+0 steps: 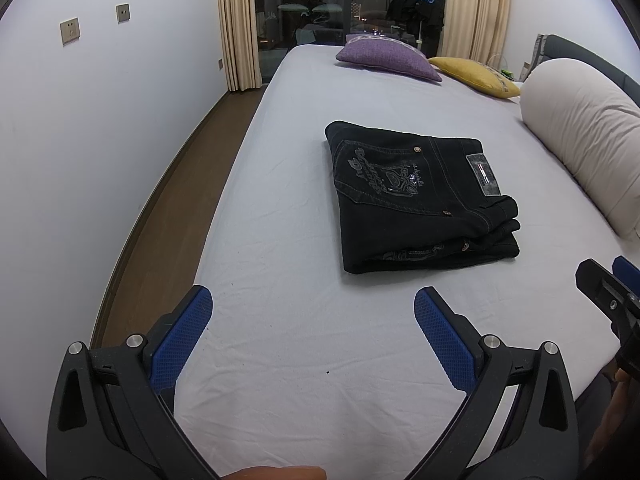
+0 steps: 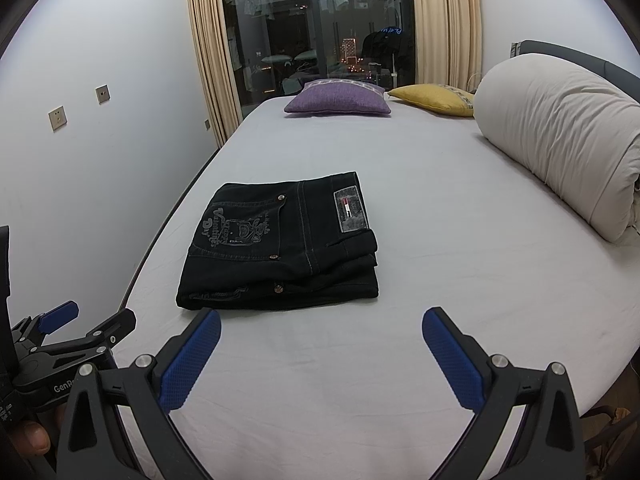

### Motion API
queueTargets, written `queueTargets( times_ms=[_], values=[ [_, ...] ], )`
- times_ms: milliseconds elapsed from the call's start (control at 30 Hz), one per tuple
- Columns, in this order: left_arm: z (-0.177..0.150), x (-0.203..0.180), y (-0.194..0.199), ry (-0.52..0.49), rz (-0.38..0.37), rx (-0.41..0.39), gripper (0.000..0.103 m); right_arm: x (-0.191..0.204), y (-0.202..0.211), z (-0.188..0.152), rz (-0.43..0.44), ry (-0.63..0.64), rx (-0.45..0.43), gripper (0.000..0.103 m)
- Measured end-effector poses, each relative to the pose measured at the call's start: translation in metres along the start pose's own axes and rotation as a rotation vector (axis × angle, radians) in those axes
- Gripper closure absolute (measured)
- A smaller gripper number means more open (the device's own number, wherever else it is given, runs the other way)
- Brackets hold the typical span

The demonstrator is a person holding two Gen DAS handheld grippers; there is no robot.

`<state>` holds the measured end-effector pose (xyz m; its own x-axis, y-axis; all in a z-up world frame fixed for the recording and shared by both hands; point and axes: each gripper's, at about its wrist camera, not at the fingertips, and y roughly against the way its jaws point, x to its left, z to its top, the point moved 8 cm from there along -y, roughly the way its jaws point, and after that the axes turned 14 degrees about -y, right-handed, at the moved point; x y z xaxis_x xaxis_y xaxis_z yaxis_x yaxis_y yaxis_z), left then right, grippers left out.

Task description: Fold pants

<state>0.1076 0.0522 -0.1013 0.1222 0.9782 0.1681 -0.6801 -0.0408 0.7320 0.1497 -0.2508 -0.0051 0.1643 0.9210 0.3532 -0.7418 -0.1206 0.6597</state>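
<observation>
Black jeans (image 1: 420,196) lie folded into a compact stack on the white bed sheet (image 1: 304,340), back pocket embroidery and waist label facing up. They also show in the right wrist view (image 2: 280,244). My left gripper (image 1: 312,300) is open and empty, held above the sheet in front of the pants. My right gripper (image 2: 320,320) is open and empty, just short of the stack's near edge. The left gripper shows at the left of the right wrist view (image 2: 86,322). One finger of the right gripper shows at the right edge of the left wrist view (image 1: 608,292).
A rolled cream duvet (image 2: 560,140) lies along the right side of the bed. A purple cushion (image 2: 340,98) and a yellow cushion (image 2: 436,98) sit at the far end. The bed's left edge drops to a wooden floor (image 1: 168,208) beside the wall.
</observation>
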Motion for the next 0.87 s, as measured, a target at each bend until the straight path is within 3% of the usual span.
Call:
queueTargets(
  times_ms=[867],
  values=[
    [-0.0050,-0.0046,0.0064,-0.002,0.009,-0.008,0.000,-0.0016,-0.0005,-0.0027,0.005,-0.004,0.006,0.000]
  ],
)
